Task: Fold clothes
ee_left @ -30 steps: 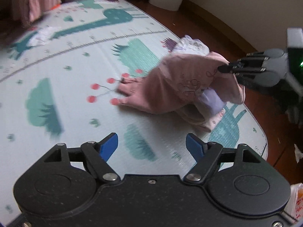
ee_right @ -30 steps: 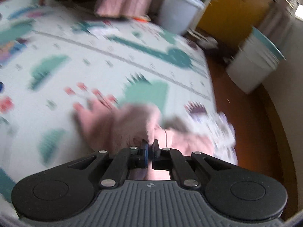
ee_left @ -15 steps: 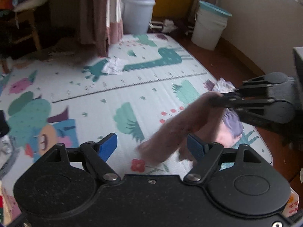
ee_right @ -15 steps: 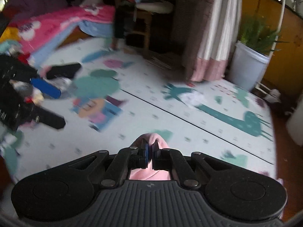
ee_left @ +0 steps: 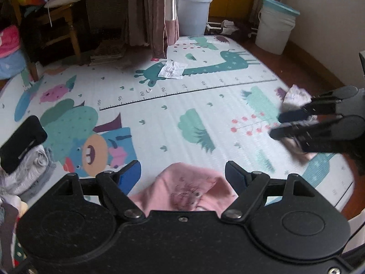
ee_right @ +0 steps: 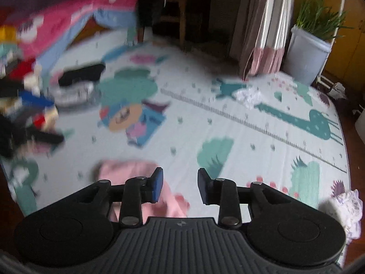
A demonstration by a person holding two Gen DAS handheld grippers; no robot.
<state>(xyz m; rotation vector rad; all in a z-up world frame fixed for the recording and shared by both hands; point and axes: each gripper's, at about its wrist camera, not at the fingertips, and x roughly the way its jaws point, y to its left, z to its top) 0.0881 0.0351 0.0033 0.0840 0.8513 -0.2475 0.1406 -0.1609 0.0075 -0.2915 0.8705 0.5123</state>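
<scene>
A large play mat [ee_left: 173, 118] with cartoon animals, green trees and a printed ruler line covers most of the floor. Around it is dark brown wooden floor [ee_left: 303, 68]. At 12 o'clock in the left wrist view hangs one curtain [ee_left: 157, 11] with a pink hem, and just beside it, toward 1 o'clock, stands one pale planter [ee_left: 194, 13] with green grass. At 2 o'clock stands one white bucket [ee_left: 275, 30] with a teal lid. At 10 o'clock there is one wooden chair [ee_left: 57, 22]. One pile of mixed clothes [ee_right: 27, 105] lies at 9 o'clock in the right wrist view, blurred. One crumpled white paper [ee_left: 172, 69] lies on the mat at 12 o'clock.

One pink garment [ee_left: 189, 189] lies on the mat at 6 o'clock, just below the left gripper [ee_left: 182, 173], whose jaws stand wide apart and hold nothing. One white floral garment [ee_right: 346, 210] lies at the mat's edge at 4 o'clock. The right gripper [ee_right: 179, 186] has just been opening; its jaws are partly apart, with nothing between them.
</scene>
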